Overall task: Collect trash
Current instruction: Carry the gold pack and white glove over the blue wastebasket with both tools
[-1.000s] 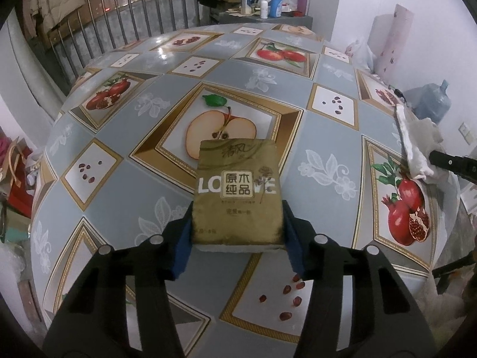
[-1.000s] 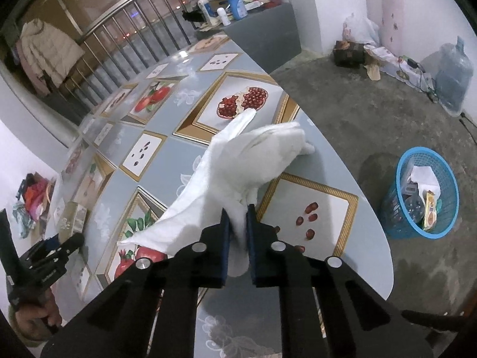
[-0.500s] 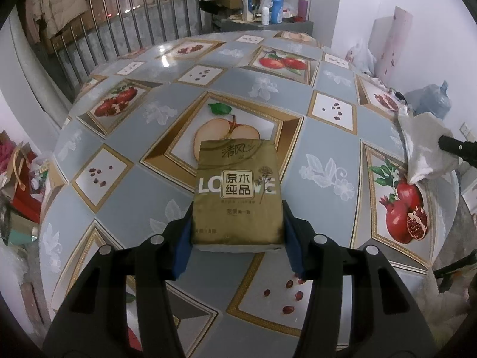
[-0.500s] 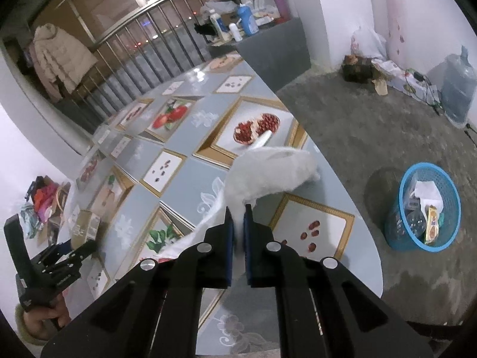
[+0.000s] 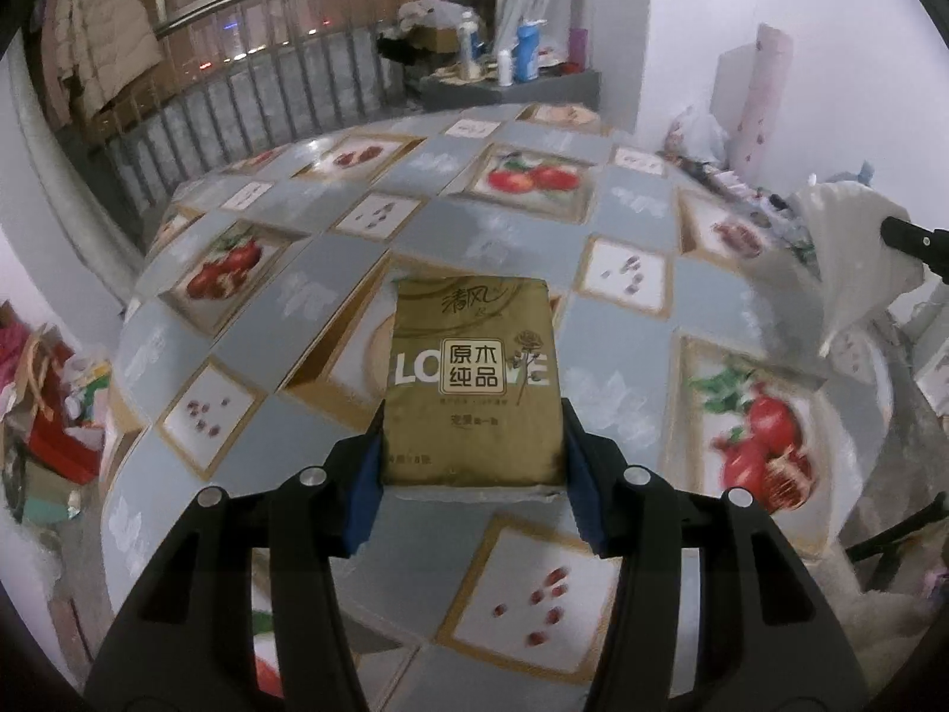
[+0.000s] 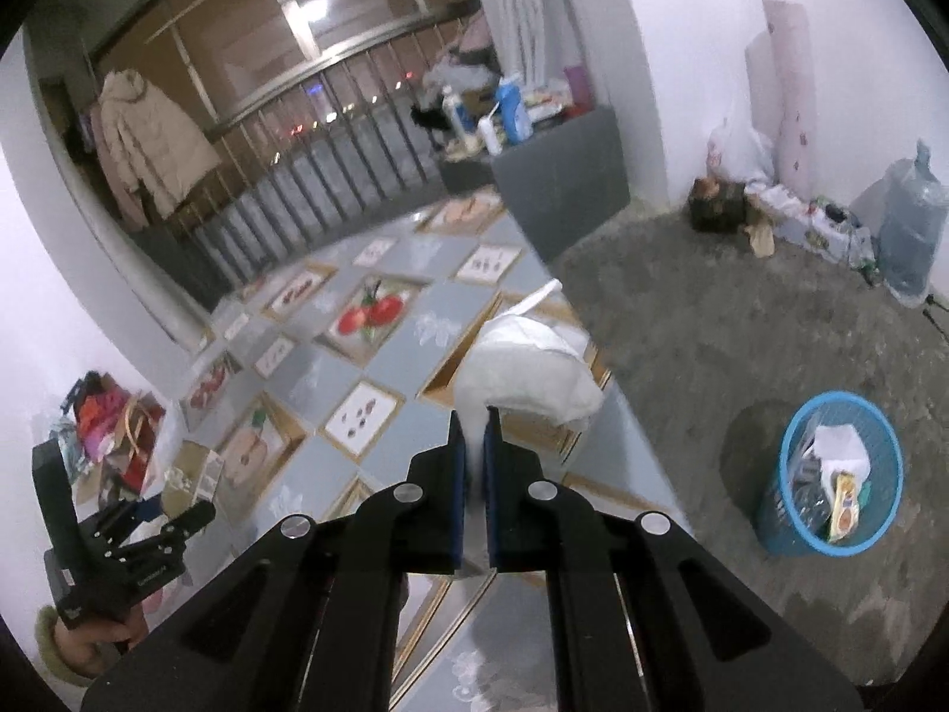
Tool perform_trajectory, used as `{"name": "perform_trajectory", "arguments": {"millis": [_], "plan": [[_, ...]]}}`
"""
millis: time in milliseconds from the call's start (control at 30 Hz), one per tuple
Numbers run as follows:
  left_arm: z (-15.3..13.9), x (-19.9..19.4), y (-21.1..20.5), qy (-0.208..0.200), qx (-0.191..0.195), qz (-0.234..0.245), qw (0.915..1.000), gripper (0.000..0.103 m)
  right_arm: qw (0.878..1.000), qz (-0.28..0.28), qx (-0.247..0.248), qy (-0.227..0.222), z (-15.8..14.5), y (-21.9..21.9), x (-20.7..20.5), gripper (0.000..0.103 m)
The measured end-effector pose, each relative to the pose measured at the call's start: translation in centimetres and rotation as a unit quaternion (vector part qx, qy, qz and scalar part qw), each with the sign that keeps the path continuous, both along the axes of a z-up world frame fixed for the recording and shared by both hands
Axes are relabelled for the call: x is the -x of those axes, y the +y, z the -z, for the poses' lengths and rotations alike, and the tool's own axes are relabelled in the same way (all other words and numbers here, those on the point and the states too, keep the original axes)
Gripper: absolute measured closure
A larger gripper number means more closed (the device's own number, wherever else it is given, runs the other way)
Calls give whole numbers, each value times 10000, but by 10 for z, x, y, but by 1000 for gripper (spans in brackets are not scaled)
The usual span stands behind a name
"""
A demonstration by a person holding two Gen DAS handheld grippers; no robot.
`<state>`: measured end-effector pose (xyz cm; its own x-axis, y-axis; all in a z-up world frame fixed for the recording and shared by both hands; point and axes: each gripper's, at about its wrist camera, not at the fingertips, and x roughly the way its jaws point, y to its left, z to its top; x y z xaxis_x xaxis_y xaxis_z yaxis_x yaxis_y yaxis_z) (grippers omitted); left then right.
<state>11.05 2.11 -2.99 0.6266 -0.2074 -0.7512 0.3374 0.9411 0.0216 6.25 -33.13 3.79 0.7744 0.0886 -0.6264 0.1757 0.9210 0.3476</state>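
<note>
My left gripper (image 5: 473, 463) is shut on a gold tissue pack (image 5: 474, 385) with white lettering and holds it above the fruit-patterned table (image 5: 332, 326). My right gripper (image 6: 473, 433) is shut on a crumpled white plastic bag (image 6: 528, 374), lifted off the table near its right edge. The bag also shows in the left wrist view (image 5: 854, 261), hanging from the right gripper at the far right. The left gripper with the pack shows small in the right wrist view (image 6: 178, 510).
A blue trash basket (image 6: 830, 474) with wrappers in it stands on the floor right of the table. A metal railing (image 5: 249, 89) runs behind the table. A grey cabinet (image 6: 563, 178) with bottles, a water jug (image 6: 907, 225) and floor clutter line the far wall.
My right gripper has lifted the white bag off the table and raised it. My left gripper has risen with the tissue pack still in it.
</note>
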Motion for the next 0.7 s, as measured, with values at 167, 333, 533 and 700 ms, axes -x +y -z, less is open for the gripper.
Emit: {"name": "perform_trajectory", "arguments": {"millis": [167, 333, 533, 700], "plan": [[-30, -12, -35, -206, 422, 654, 9968, 53, 9971, 674, 274, -226, -22, -42, 20, 97], [-62, -31, -111, -155, 925, 1805, 9791, 53, 9837, 1694, 497, -346, -36, -104, 59, 97], [-75, -43, -230, 331, 1109, 3087, 9441, 53, 9639, 2638, 354, -55, -10, -178, 104, 97], [-52, -53, -346, 1157, 1003, 3812, 9117, 53, 9535, 2985, -138, 399, 41, -233, 115, 97]]}}
